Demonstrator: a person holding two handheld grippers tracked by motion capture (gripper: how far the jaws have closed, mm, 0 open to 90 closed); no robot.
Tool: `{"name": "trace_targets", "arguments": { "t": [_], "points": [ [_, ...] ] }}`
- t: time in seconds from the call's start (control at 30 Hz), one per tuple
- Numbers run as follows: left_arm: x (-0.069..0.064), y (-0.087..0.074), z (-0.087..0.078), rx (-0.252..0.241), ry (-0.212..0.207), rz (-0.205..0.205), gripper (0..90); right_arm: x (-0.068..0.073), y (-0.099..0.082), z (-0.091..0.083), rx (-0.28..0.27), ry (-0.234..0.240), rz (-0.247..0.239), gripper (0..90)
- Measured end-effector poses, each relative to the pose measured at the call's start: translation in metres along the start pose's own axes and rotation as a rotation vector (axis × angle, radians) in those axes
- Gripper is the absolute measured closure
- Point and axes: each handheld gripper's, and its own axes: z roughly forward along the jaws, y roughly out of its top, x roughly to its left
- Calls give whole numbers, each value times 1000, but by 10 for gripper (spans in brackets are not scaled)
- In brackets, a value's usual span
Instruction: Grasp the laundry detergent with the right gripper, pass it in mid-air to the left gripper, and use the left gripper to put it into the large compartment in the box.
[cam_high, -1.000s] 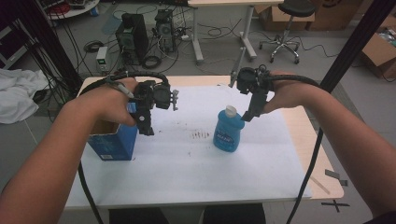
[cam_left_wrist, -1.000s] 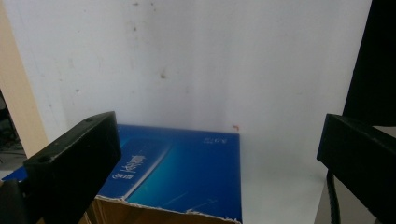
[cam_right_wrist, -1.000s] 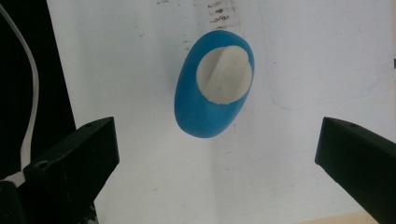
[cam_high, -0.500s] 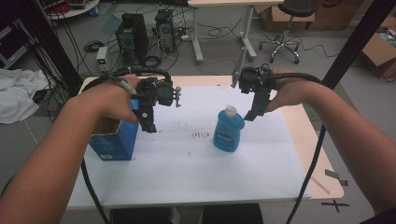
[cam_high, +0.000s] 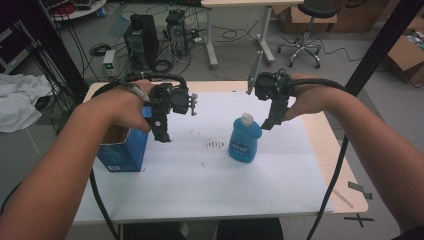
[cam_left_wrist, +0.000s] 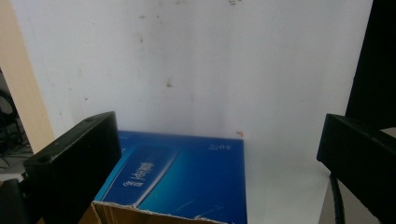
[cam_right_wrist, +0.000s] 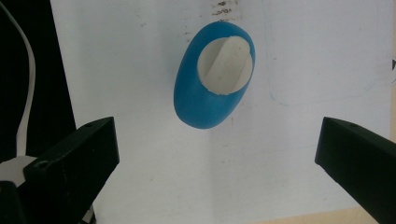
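A blue bottle (cam_high: 244, 142) with a white cap stands upright at the middle of the white sheet. My right gripper (cam_high: 268, 124) hangs just right of its cap, jaws pointing down. From the right gripper view I look down on the bottle (cam_right_wrist: 212, 77), with my right gripper (cam_right_wrist: 217, 128) open and nothing between its jaws. A blue box (cam_high: 121, 149) with an open cardboard top stands at the left. My left gripper (cam_high: 160, 134) hovers by the box's right side. It (cam_left_wrist: 219, 128) is open and empty above the box (cam_left_wrist: 182, 179).
The white sheet (cam_high: 200, 185) covers most of the wooden table (cam_high: 330, 150). Dark specks (cam_high: 215, 145) mark the sheet between the box and the bottle. Cables trail from both grippers over the table's front edge. Computers, a stool and boxes stand on the floor beyond.
My left gripper has drifted slightly to the right beside the box. The right gripper, the bottle and the box have hardly moved.
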Motion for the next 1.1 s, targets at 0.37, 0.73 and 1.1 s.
{"name": "trace_targets", "arguments": {
  "t": [0.37, 0.73, 1.1],
  "points": [
    [0, 1, 4, -3, -6, 9, 1, 1, -3, 0, 8, -11, 8, 0],
    [-5, -3, -3, -11, 13, 12, 1, 18, -19, 1, 2, -23, 43, 0],
    [-11, -3, -5, -20, 19, 19, 1, 32, -41, 24, -14, -17, 97, 0]
  ]
}}
